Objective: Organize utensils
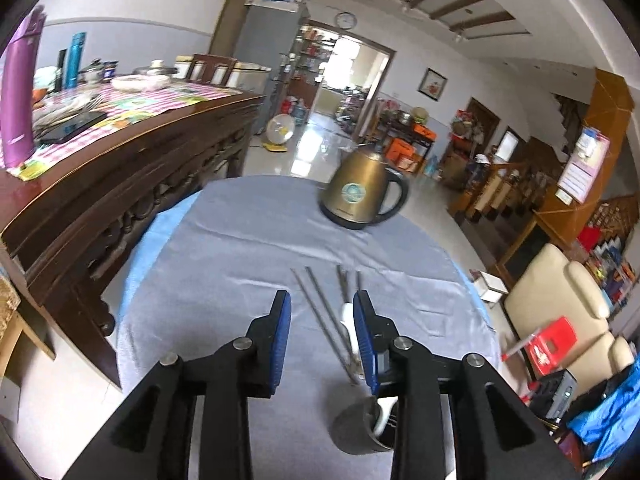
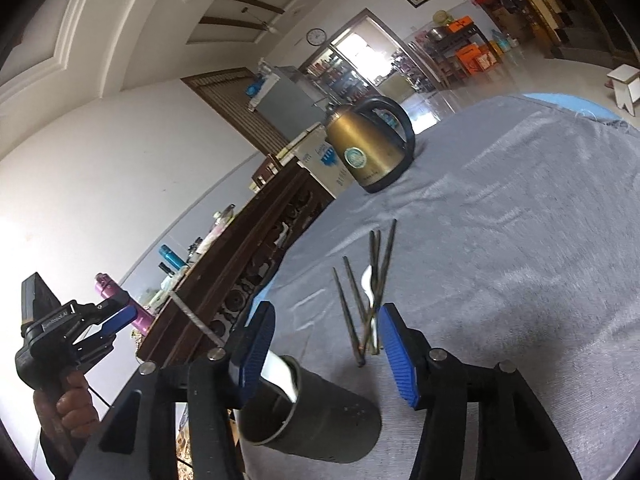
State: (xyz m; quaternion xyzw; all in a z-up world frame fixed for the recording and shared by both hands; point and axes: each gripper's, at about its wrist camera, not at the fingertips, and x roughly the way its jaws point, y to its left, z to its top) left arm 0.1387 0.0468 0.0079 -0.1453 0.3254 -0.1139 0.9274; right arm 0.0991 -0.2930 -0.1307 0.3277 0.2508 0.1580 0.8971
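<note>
**Chopsticks lie just ahead of spread fingers, holder close below**

The right gripper point(image 2: 324, 344) hangs over the grey-clothed table point(image 2: 520, 240) with its blue-padded fingers point(image 2: 396, 354) spread wide and holding nothing. Just beyond their tips, and slightly toward the right-hand pad, lies a loose bundle of metal chopsticks point(image 2: 370, 300) crossed over a white spoon point(image 2: 369, 280). Their long axes run away from the gripper toward the far edge of the table, roughly in line with the fingers, not across them, so a pinch would likely need a turn of the wrist or a sideways approach. Under the left-hand pad stands a dark cylindrical holder point(image 2: 312, 420), mouth open, with something white already leaning inside.

The left gripper point(image 1: 322, 344) also hovers with fingers point(image 1: 280, 344) apart and empty; from its camera the chopsticks point(image 1: 324, 316) run forward between the pads, nearer the right one, and the holder point(image 1: 360, 424) sits below. Both grippers look about equally near; which is closer cannot be told. A brass-coloured kettle point(image 2: 368, 148) stands well apart, near the far edge.
</note>
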